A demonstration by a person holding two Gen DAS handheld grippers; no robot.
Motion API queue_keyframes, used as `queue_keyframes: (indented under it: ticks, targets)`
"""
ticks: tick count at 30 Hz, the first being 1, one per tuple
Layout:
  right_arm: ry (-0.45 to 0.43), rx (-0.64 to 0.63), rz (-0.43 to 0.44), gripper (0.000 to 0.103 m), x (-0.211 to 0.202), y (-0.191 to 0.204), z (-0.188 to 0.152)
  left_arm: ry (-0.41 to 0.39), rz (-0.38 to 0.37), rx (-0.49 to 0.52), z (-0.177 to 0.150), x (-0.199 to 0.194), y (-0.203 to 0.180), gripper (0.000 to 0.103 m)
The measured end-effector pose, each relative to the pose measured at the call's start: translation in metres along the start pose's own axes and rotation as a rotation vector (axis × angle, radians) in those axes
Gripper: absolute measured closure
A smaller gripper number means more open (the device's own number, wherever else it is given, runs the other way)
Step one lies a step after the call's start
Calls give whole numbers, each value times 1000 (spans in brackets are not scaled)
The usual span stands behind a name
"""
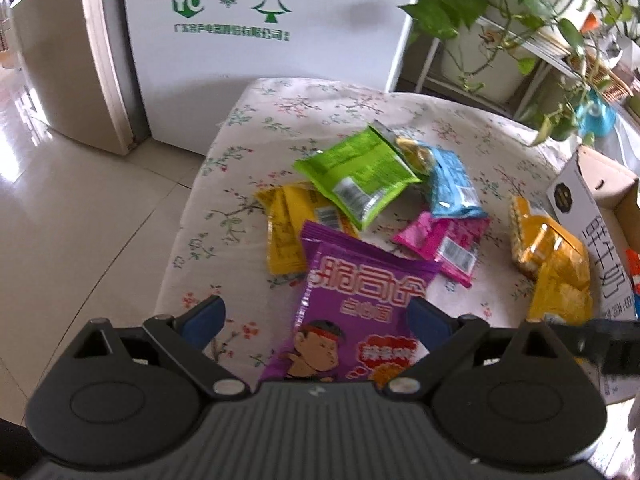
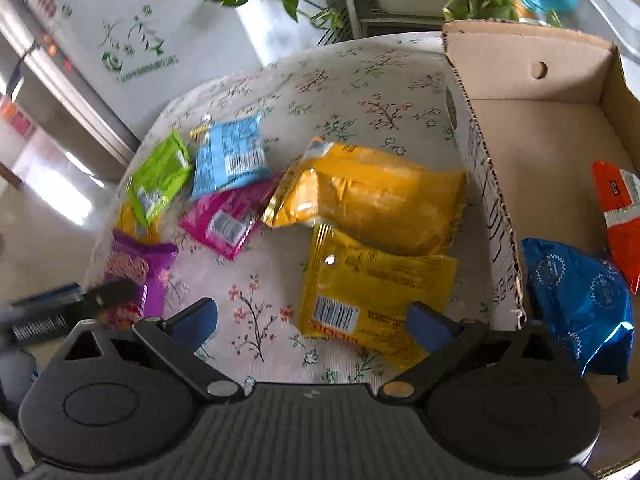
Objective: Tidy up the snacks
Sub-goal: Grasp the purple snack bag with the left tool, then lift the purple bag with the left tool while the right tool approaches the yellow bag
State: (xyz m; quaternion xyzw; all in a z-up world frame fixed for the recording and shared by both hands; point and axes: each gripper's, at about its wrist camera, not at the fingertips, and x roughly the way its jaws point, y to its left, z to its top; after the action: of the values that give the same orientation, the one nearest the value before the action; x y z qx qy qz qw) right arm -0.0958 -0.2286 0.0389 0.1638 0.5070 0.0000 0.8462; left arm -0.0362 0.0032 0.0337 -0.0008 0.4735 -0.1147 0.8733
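Both grippers gape empty — left gripper (image 1: 316, 318) low-centre over the purple snack bag (image 1: 352, 312), right gripper (image 2: 312, 320) over a yellow packet (image 2: 372, 296). Collecting seems midway; next, pinch one and carry it to the cardboard box (image 2: 492, 184) at frame right.

Floral-clothed table (image 2: 360, 80) bears scattered snack packets (image 2: 372, 196) and cardboard box (image 2: 536, 128).

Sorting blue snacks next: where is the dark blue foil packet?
Right wrist view, right side: the dark blue foil packet lies inside the cardboard box, beside the orange packet.
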Motion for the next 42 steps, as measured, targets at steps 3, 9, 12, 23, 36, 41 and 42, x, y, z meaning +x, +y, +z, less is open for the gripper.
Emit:
queue_keyframes:
  ticks: [3, 9, 12, 23, 36, 41, 42]
  targets:
    - [91, 88, 180, 0, 4, -3, -4, -4, 10, -16, 1, 0, 5, 6]
    - [-19, -53, 190, 0, -24, 6, 0, -6, 8, -29, 2, -1, 9, 6]
    - [-47, -45, 98, 0, -16, -1, 9, 0, 0, -21, 2, 0, 7, 6]
    - [46, -112, -10, 0, 23, 5, 7, 9, -13, 39, 1, 2, 1, 6]
    - [34, -112, -80, 0, 21, 11, 0, 20, -48, 189, -6, 9, -19, 6]
    - [21, -121, -122, 1, 26, 16, -2, 35, -16, 246, -11, 22, -29, 6]
    - [19, -127, -135, 1, 30, 18, -1, 39, -11, 250, -12, 23, -29, 6]
